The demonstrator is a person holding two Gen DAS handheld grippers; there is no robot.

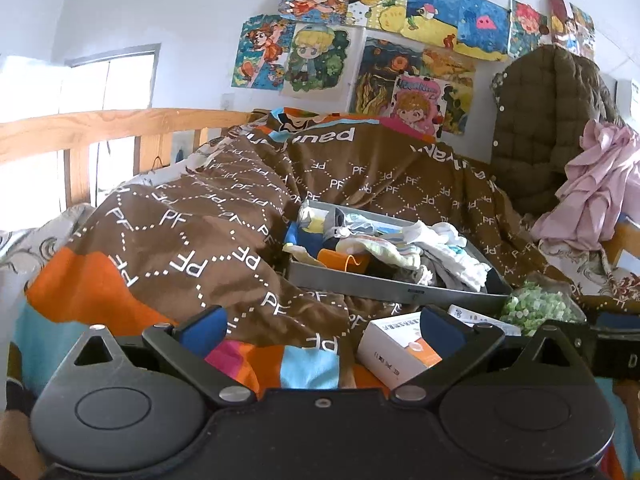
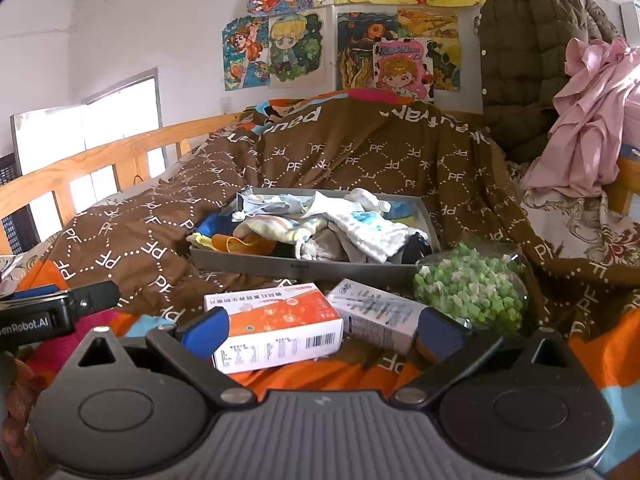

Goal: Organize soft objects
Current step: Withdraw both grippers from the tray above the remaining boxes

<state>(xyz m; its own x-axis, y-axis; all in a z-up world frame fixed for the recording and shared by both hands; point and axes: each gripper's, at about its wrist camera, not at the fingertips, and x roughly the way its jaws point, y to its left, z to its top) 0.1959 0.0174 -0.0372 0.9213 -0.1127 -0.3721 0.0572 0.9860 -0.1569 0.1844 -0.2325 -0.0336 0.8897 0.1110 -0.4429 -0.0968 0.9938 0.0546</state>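
One grey tray [image 2: 304,270] at twelve o'clock holds jumbled cloths [image 2: 360,228]; left gripper [image 1: 320,330] and right gripper [image 2: 322,330] released, empty.

Cloths [image 2: 360,228] in tray [image 2: 304,270] — boxes [image 2: 276,328] before.

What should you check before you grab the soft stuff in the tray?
1. Left gripper open and holding nothing: ok.
2. Right gripper open and holding nothing: ok.
3. Tray sits flat: not ok, it lies tilted on the rumpled blanket.
4. Way to the tray clear: not ok, the orange box, the white box and the green bag lie in front of it.
5. Cloths within view and on top: ok.
6. Cloths free of the orange cup: cannot tell.
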